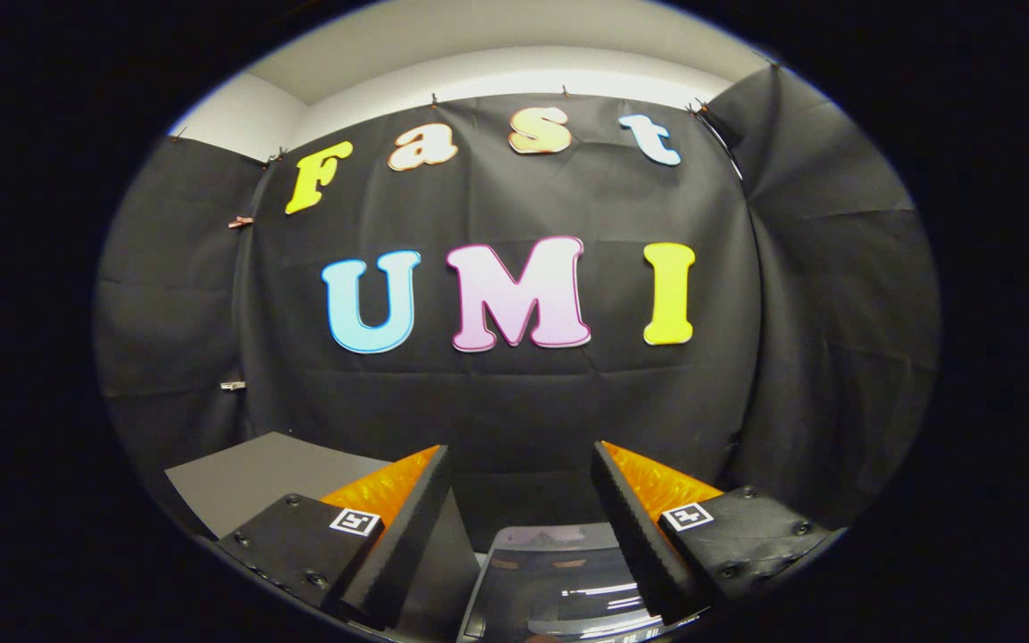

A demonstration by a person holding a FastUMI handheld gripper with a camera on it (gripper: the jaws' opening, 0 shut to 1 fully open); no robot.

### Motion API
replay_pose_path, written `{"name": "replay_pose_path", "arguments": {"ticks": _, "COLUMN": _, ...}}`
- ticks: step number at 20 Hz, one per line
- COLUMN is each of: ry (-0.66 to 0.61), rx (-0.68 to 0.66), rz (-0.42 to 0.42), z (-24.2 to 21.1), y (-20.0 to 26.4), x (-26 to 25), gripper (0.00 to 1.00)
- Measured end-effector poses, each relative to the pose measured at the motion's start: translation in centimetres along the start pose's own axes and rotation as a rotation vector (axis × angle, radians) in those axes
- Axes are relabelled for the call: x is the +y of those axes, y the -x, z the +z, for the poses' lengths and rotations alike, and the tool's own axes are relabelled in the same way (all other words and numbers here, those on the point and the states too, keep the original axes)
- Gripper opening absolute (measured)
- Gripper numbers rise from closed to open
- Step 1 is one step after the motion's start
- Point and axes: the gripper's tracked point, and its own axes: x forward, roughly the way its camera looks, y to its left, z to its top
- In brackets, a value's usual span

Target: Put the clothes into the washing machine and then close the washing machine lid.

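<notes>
Now your gripper (522,469) hangs open and empty, with the washer (559,580) lying low between its fingers, lid (539,538) facing you.

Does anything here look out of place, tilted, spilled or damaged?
Nothing stands out. The hand-held gripper is open with nothing between its fingers, pointing at the booth wall. A glossy grey surface, perhaps the washing machine, lies below and between the fingers. A grey table lies beyond the left finger.

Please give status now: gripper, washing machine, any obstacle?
Gripper open, fingers apart, holding nothing. Glossy top of what looks like the washing machine low between the fingers. Grey table surface beyond the left finger. Nothing blocking ahead.
</notes>
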Motion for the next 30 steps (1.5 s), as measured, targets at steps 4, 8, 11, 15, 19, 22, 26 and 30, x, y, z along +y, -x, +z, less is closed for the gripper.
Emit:
{"name": "replay_pose_path", "arguments": {"ticks": 4, "ry": 0.017, "rx": -0.051, "rz": 0.015, "z": 1.2, "y": 2.3, "x": 4.0, "gripper": 0.99}}
{"name": "replay_pose_path", "arguments": {"ticks": 8, "ry": 0.025, "rx": -0.081, "rz": -0.01, "z": 1.5, "y": 5.0, "x": 5.6, "gripper": 0.98}}
{"name": "replay_pose_path", "arguments": {"ticks": 11, "ry": 0.024, "rx": -0.089, "rz": -0.027, "z": 1.4, "y": 6.5, "x": 6.1, "gripper": 0.98}}
{"name": "replay_pose_path", "arguments": {"ticks": 15, "ry": 0.028, "rx": -0.086, "rz": -0.063, "z": 1.0, "y": 7.5, "x": 5.3, "gripper": 0.98}}
{"name": "replay_pose_path", "arguments": {"ticks": 19, "ry": 0.031, "rx": -0.074, "rz": -0.063, "z": 0.9, "y": 7.3, "x": 5.4, "gripper": 0.98}}
{"name": "replay_pose_path", "arguments": {"ticks": 22, "ry": 0.032, "rx": -0.093, "rz": -0.059, "z": 1.6, "y": 6.9, "x": 5.5, "gripper": 0.98}}
{"name": "replay_pose_path", "arguments": {"ticks": 26, "ry": 0.037, "rx": -0.069, "rz": -0.058, "z": 1.1, "y": 6.5, "x": 5.5, "gripper": 0.98}}
{"name": "replay_pose_path", "arguments": {"ticks": 30, "ry": 0.041, "rx": -0.076, "rz": -0.061, "z": 1.1, "y": 6.3, "x": 5.4, "gripper": 0.98}}
